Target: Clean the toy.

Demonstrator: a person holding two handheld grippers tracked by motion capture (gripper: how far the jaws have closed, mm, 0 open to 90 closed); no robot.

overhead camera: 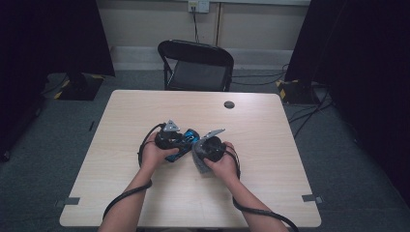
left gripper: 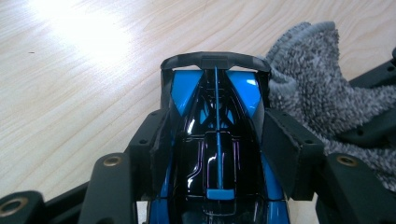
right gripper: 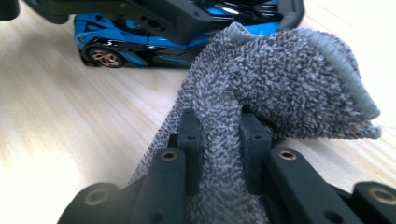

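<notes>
The blue and black toy car (left gripper: 217, 154) sits mid-table, clamped by its sides between the pads of the left gripper (left gripper: 217, 140). Just right of it, the grey cloth (right gripper: 261, 88) touches the car's flank, pinched tight in the right gripper (right gripper: 219, 140). Both are over the wooden table (overhead camera: 270, 145).

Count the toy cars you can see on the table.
1. A blue and black toy car sits mid-table, clamped between the left gripper's jaws, with the grey cloth held by the right gripper touching its rear end.
</notes>
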